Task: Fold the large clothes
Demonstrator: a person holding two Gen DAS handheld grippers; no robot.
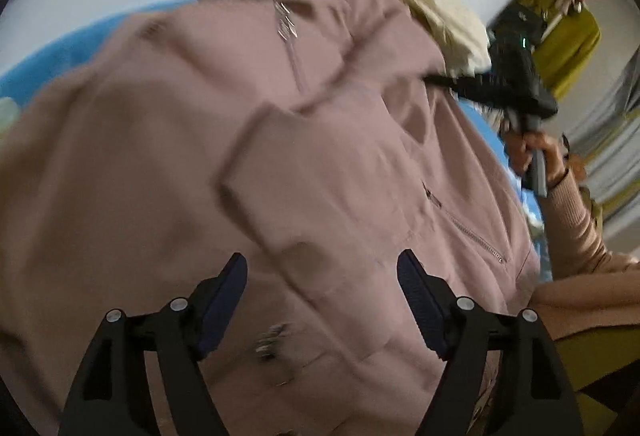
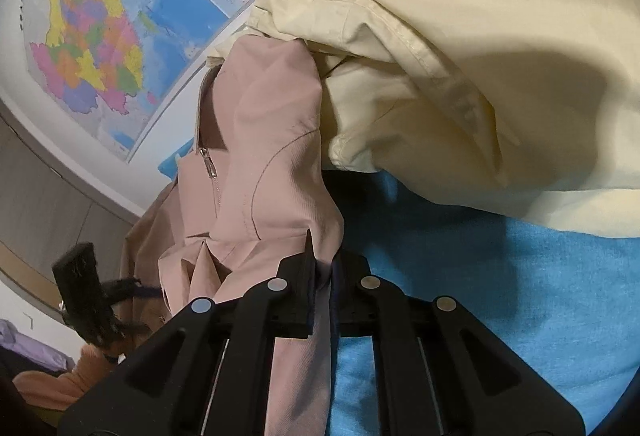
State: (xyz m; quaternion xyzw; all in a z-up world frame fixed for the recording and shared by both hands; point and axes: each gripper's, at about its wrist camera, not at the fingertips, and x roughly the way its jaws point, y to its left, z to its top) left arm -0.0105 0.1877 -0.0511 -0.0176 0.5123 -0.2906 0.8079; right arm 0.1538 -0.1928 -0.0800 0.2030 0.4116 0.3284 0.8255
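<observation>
Left tongs (image 1: 322, 272) wide apart above pink jacket (image 1: 160, 155), right tongs (image 2: 322, 264) pinching its fabric.

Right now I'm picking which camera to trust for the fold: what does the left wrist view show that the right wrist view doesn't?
Only the left wrist view: the pink jacket's broad front with a zipped pocket, the open left gripper above it, and the hand holding the right gripper.

Only the right wrist view: the right gripper shut on a jacket fold, wall maps.

Both: jacket, cream garment, blue cover.
</observation>
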